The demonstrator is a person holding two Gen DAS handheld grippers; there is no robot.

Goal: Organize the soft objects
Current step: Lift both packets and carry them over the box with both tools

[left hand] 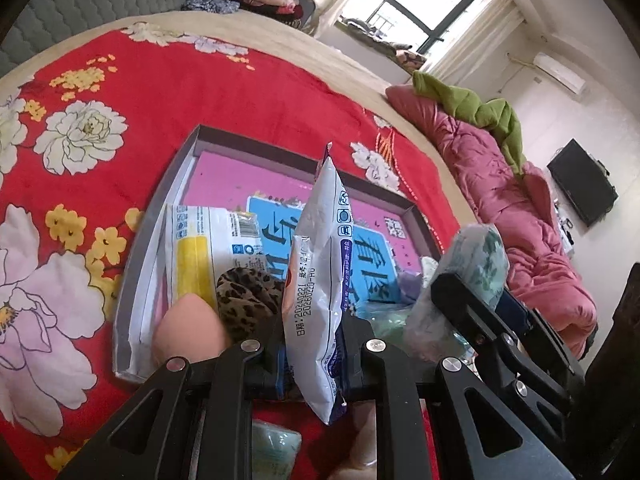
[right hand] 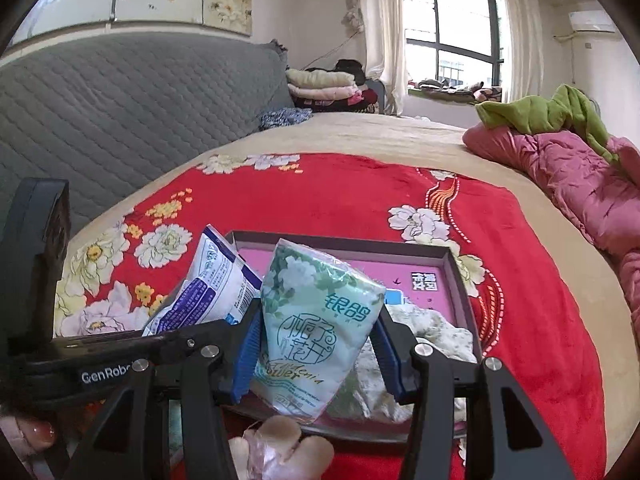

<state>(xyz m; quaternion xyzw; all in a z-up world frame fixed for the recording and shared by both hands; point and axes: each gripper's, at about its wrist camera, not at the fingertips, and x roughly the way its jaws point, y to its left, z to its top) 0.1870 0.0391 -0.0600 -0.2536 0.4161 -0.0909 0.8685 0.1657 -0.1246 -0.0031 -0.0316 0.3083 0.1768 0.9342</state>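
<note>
A shallow grey cardboard box lid with a pink printed floor [left hand: 280, 148] lies on a red blanket patterned with white and yellow flowers [left hand: 160, 92], spread over a bed. Inside the tray already lie a white and yellow plastic packet [left hand: 200, 248], a leopard-print fabric scrunchie [left hand: 248, 292] and a peach egg-shaped makeup sponge [left hand: 188, 332], all crowded into its near left corner.

Held upright above that corner is a thin white plastic sachet with blue print [left hand: 320, 280]. The left gripper [left hand: 312, 356] is clamped on its lower part, jaws nearly together, the packet squeezed flat between them. Just to its right, the right gripper [right hand: 316, 344] grips a pale green flower-printed pack of tissues [right hand: 316, 320], its blue-padded jaws about halfway apart and pressing on both sides of the pack, which tilts a little. Below it in the tray lies a crumpled pale floral cloth [right hand: 432, 332].

Likely risks: the sachet is slick and pinched only near its bottom edge, so it could slip or flop over as it is lowered. The two grippers are close together and could knock each other or the items they carry. Dropped onto the crowded corner, the sachet may slide off the sponge and over the low rim. The soft tissue pack may deform and twist free.
</note>
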